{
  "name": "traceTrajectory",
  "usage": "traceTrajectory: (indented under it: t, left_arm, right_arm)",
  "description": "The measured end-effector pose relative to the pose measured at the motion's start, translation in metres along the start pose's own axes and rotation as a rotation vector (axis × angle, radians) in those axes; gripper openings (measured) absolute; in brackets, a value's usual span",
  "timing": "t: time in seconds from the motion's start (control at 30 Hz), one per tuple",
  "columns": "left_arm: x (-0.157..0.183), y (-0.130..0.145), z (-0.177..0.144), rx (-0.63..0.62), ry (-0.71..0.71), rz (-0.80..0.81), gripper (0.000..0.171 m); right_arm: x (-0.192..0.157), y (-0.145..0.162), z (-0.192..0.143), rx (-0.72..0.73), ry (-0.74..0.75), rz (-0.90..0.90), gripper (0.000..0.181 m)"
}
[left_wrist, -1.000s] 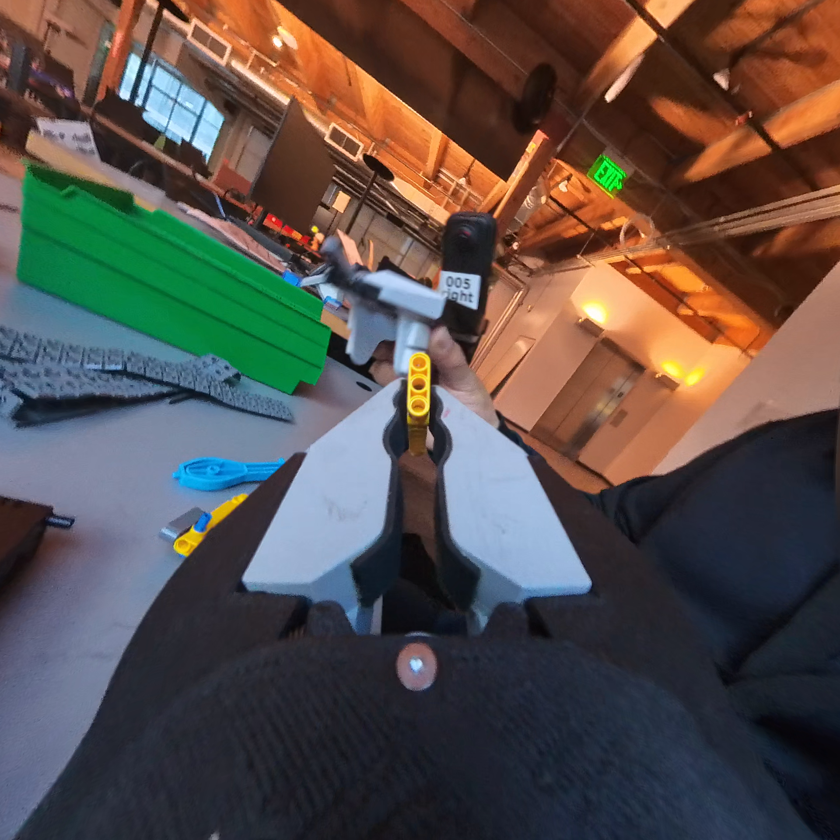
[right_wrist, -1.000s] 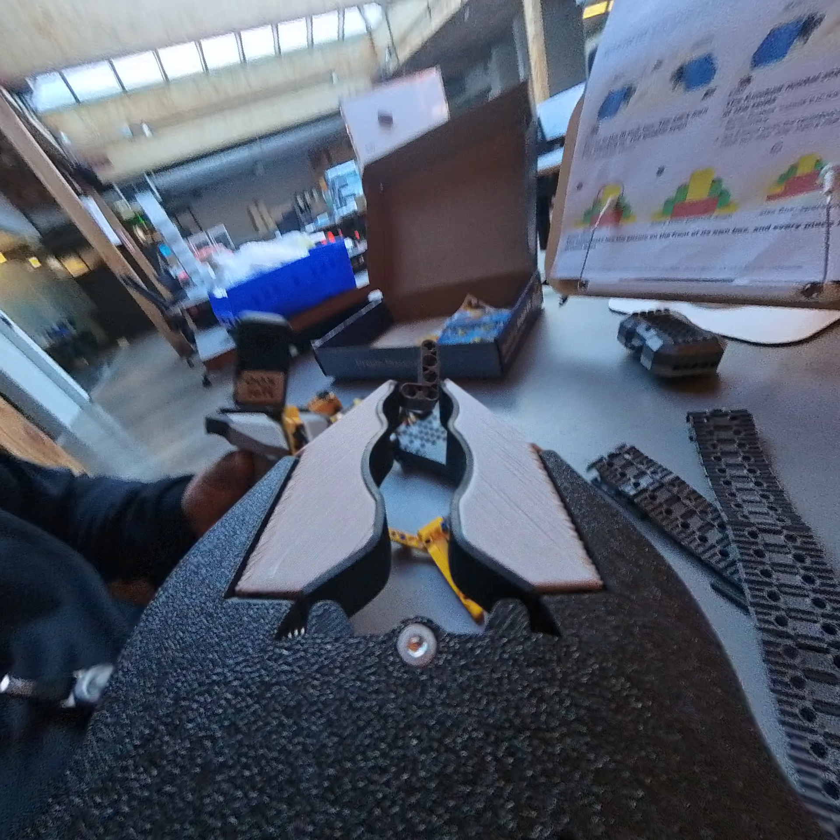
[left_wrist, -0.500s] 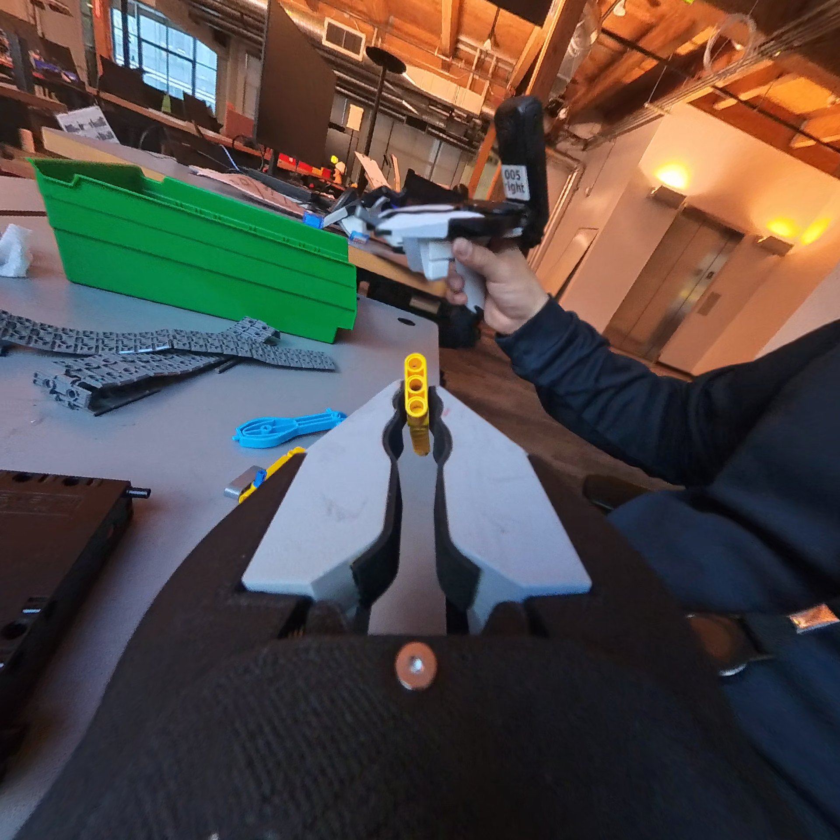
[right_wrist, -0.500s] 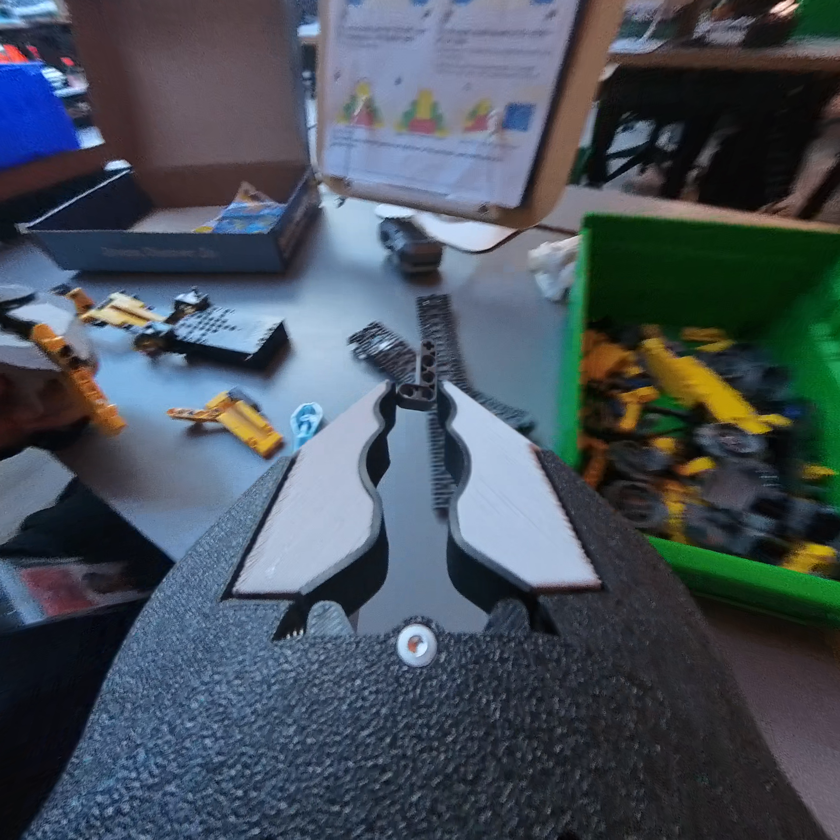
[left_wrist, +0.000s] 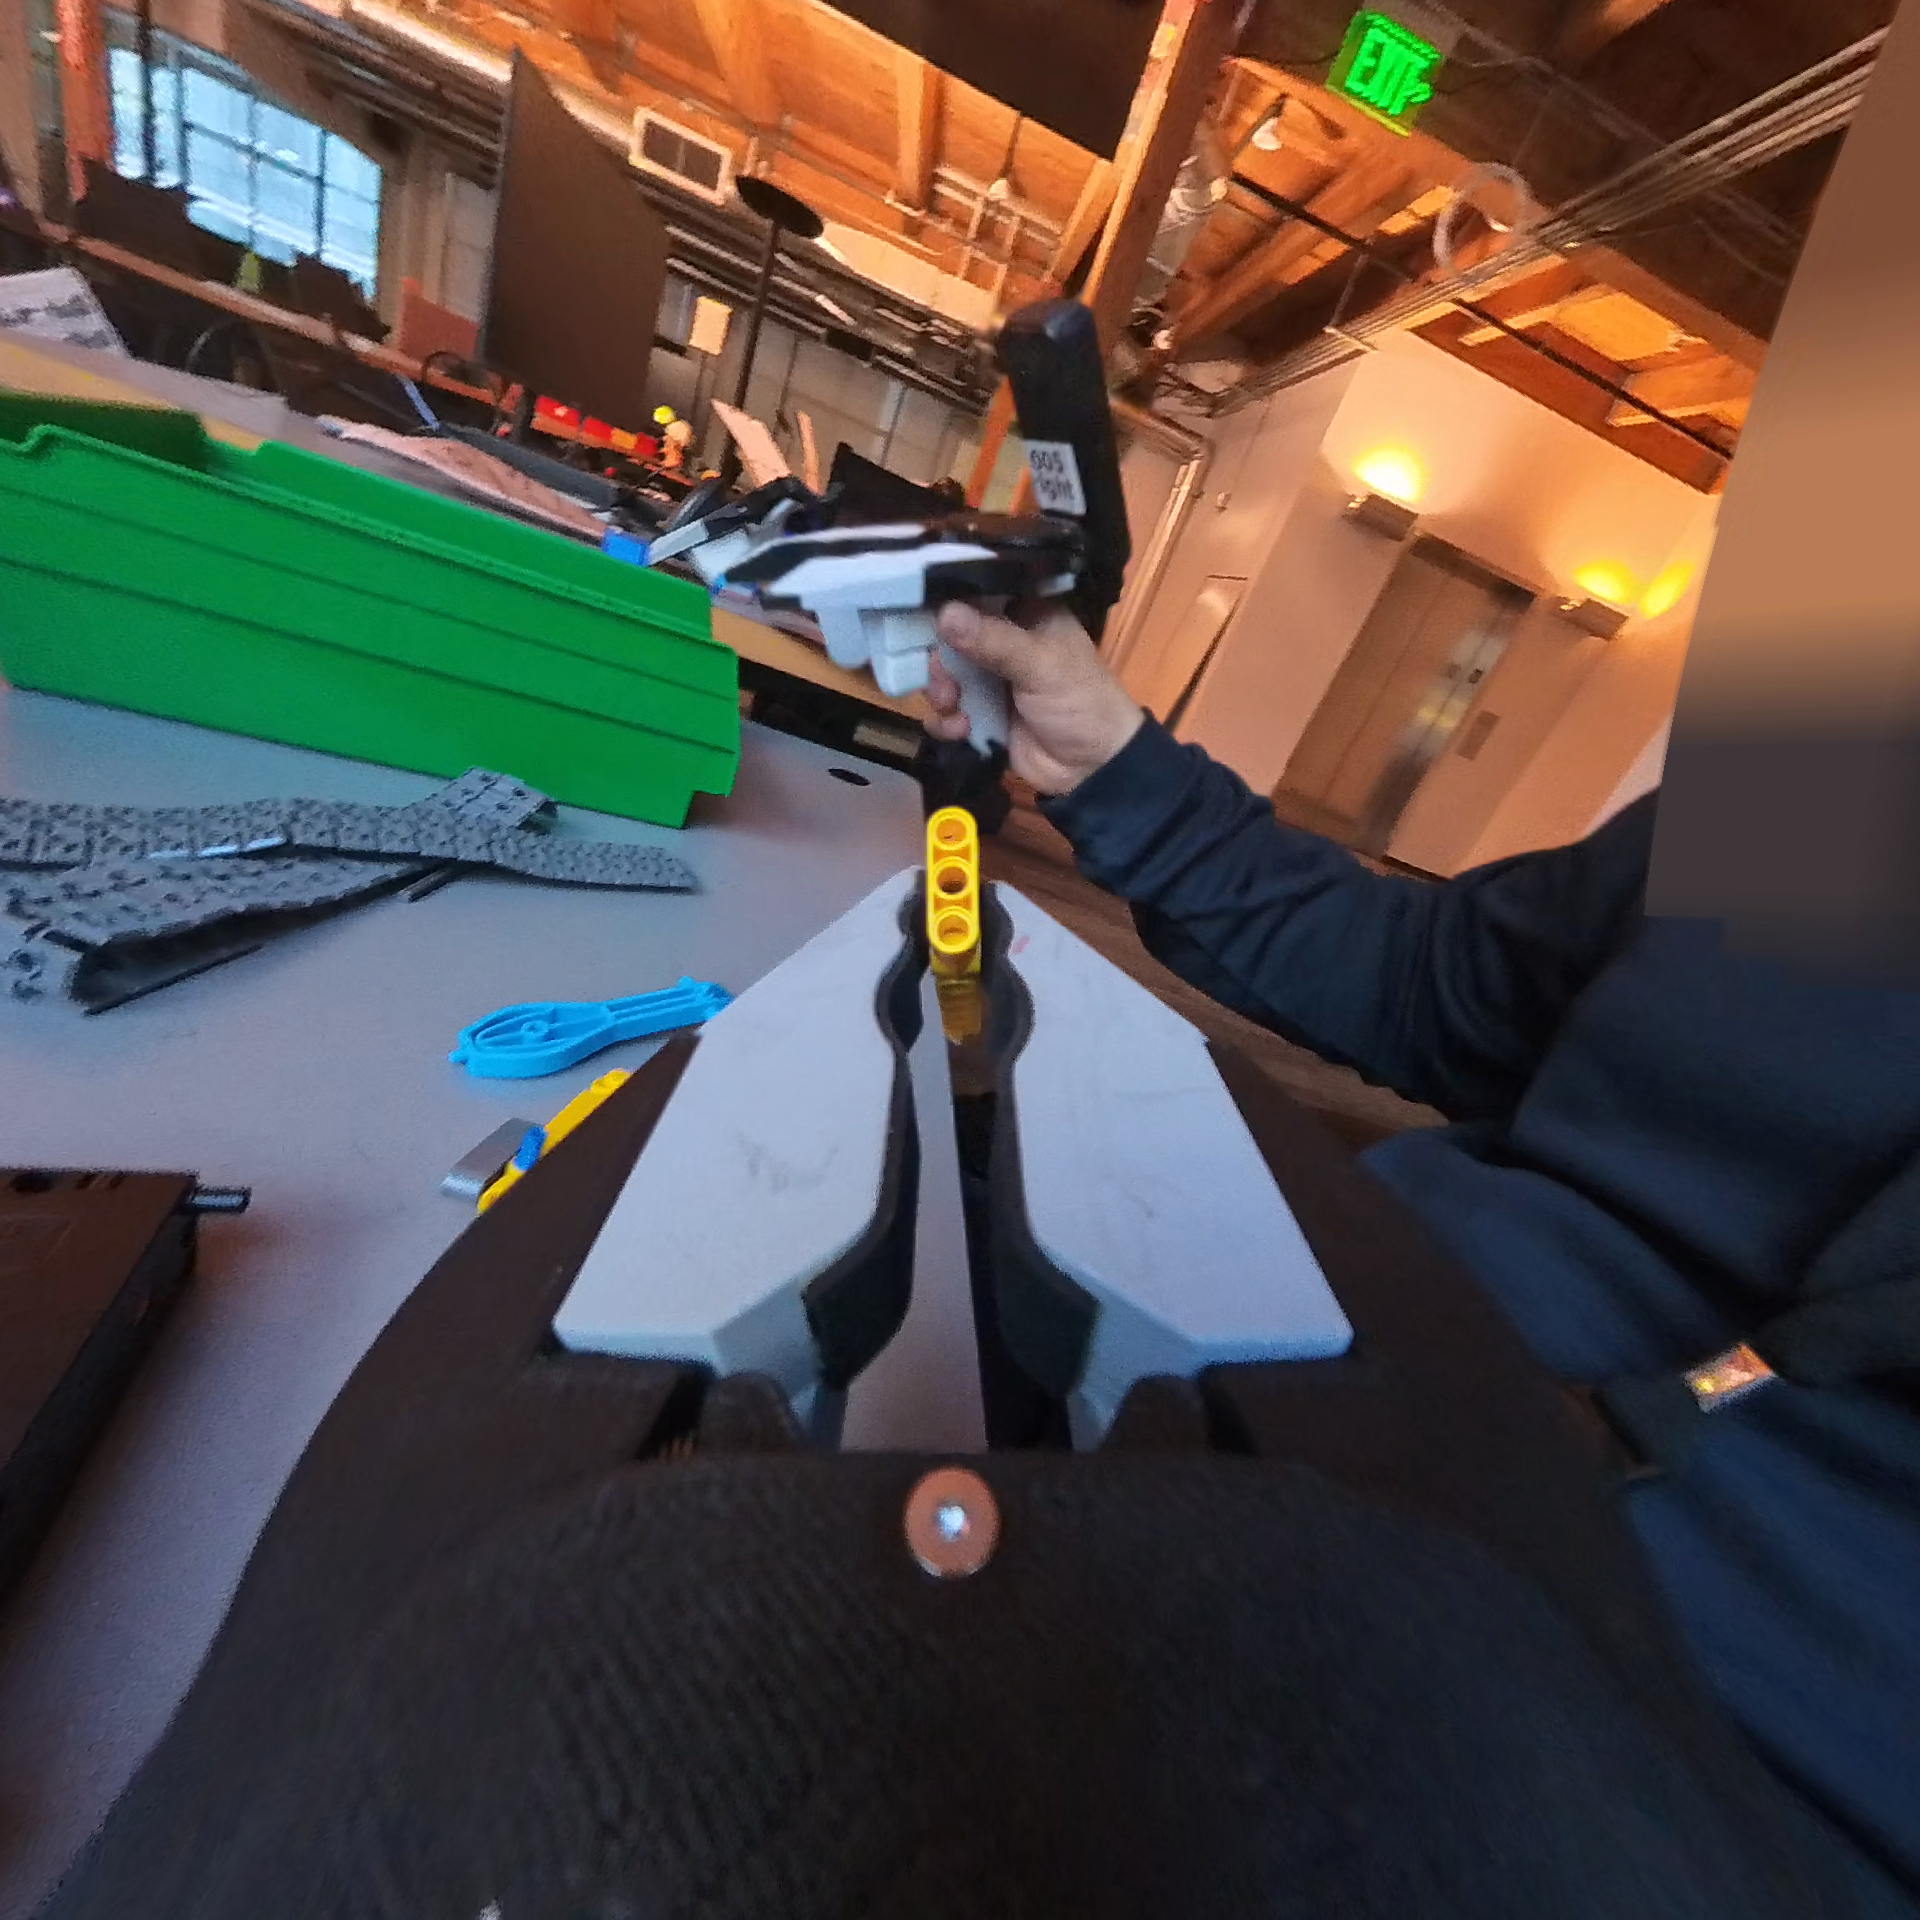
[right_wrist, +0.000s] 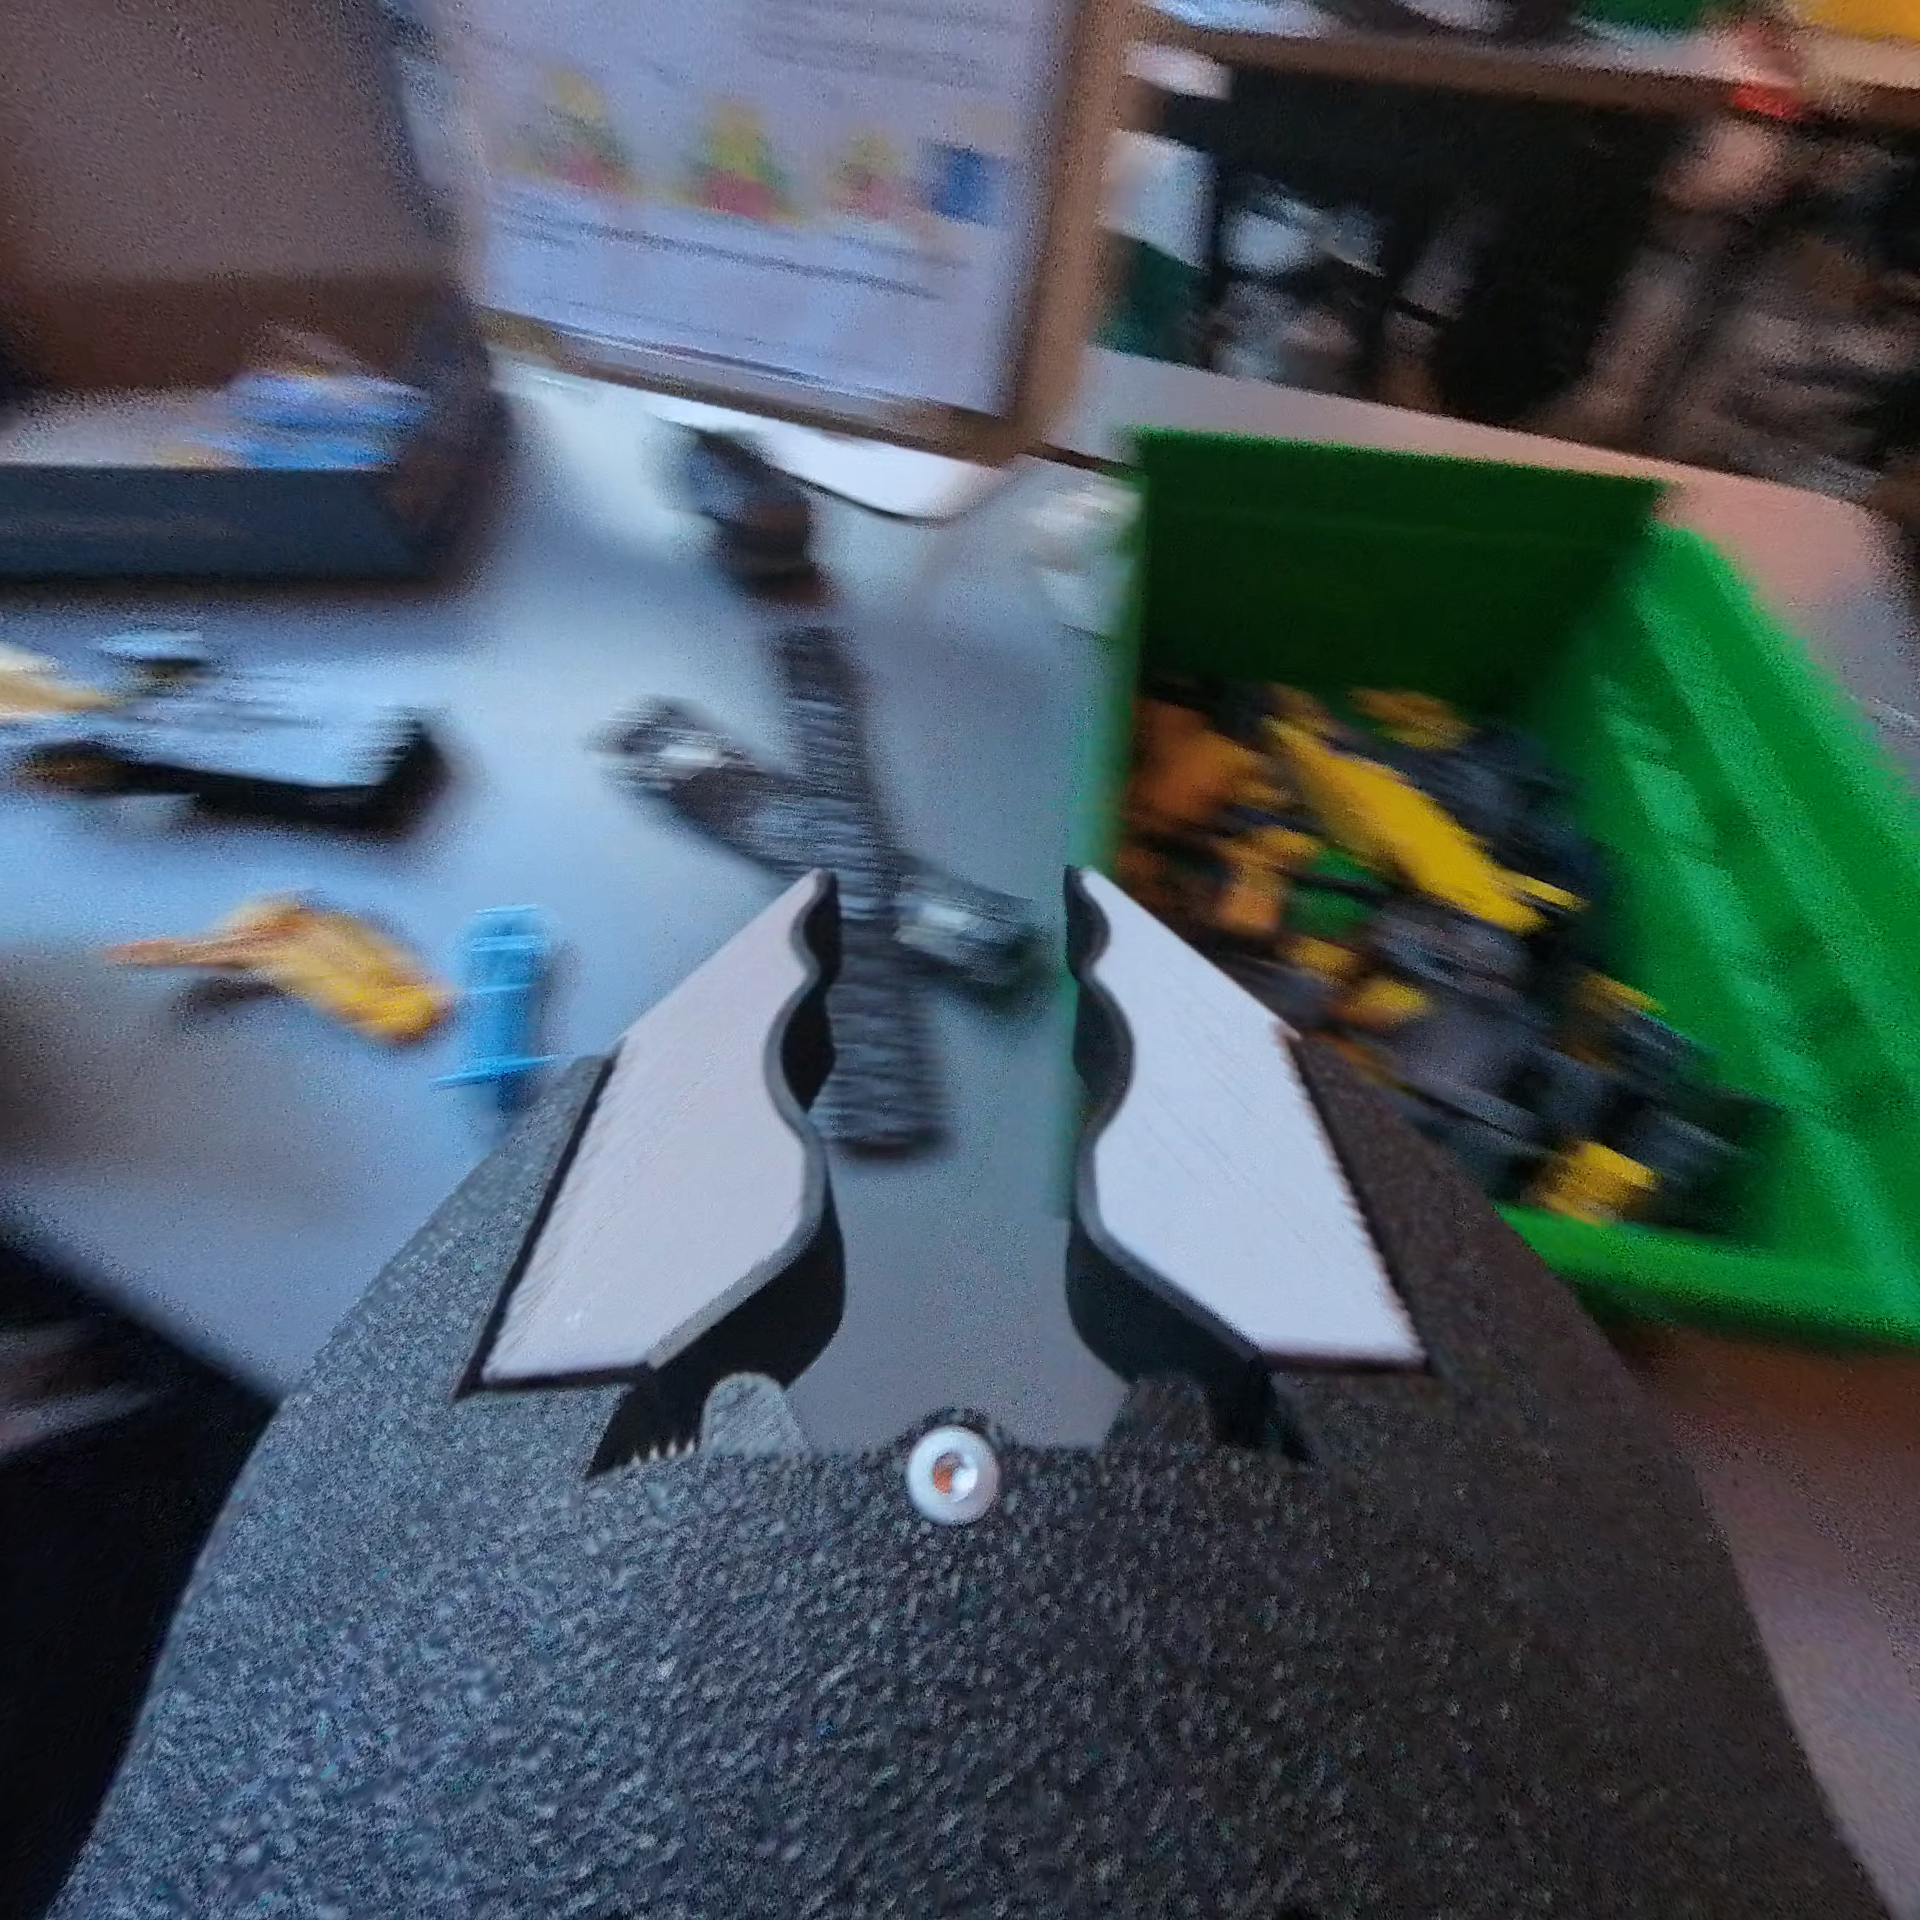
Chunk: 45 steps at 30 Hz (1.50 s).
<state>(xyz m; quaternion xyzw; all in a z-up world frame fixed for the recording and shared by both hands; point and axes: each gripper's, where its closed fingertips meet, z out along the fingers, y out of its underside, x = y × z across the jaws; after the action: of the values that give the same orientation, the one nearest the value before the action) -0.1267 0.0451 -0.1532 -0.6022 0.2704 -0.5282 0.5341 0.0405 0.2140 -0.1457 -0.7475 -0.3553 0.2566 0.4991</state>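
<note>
My left gripper (left_wrist: 952, 920) is shut on a yellow three-hole beam (left_wrist: 952, 878) that stands up out of the fingertips, above the near edge of the grey table (left_wrist: 260, 1101). My right gripper (right_wrist: 951, 894) is open and holds nothing. A small dark piece (right_wrist: 961, 930), blurred, shows just beyond its tips, beside the green bin (right_wrist: 1714, 831). In the left wrist view the right gripper (left_wrist: 691, 540) is held in a hand (left_wrist: 1029, 696) over the table's corner, level with the green bin (left_wrist: 364, 644).
The bin holds several yellow and black parts (right_wrist: 1382, 831). Grey track strips (left_wrist: 312, 852) lie on the table, with a blue tool (left_wrist: 582, 1029), a yellow piece (left_wrist: 540, 1138) and a black assembly (left_wrist: 73, 1299). An instruction board (right_wrist: 769, 187) and a cardboard box (right_wrist: 208, 312) stand behind. Some 25 cm of space lies between my two pairs of fingers. Measured from the fingertips, the black assembly (left_wrist: 73, 1299) is 15 cm or so from the left gripper and 30 cm from the right.
My right gripper has opened and let go of the black beam it held, and has swung toward the green bin. My left gripper stays shut on the yellow beam.
</note>
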Motion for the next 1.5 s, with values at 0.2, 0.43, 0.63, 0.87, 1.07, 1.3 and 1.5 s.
traceTrajectory:
  t: [0.2, 0.43, 0.63, 0.87, 1.07, 1.3, 1.5]
  left_arm:
    - [0.019, -0.001, 0.008, 0.029, 0.070, 0.109, 0.006]
    - [0.028, 0.013, 0.013, -0.058, 0.051, 0.163, 0.009]
    - [0.021, 0.022, 0.014, -0.143, 0.045, 0.124, 0.026]
    - [0.024, 0.035, 0.020, -0.239, 0.121, -0.020, 0.014]
    - [0.025, 0.051, 0.017, -0.360, 0.085, 0.122, 0.006]
    - [0.022, 0.051, 0.016, -0.355, 0.026, 0.284, 0.005]
    - [0.032, 0.032, 0.014, -0.219, 0.075, 0.334, 0.005]
  right_arm:
    - [-0.215, 0.025, 0.004, -0.062, -0.712, -0.038, 0.051]
    - [-0.247, 0.048, 0.015, -0.114, -0.765, -0.145, 0.005]
    - [-0.226, 0.054, 0.008, -0.119, -0.750, 0.025, 0.004]
    - [-0.245, 0.070, 0.009, -0.160, -0.784, -0.036, 0.005]
    - [-0.235, 0.076, 0.010, -0.226, -0.715, -0.176, 0.006]
    - [-0.230, 0.071, 0.014, -0.183, -0.687, -0.165, 0.008]
    - [-0.235, 0.039, -0.002, 0.008, -0.761, -0.086, 0.010]
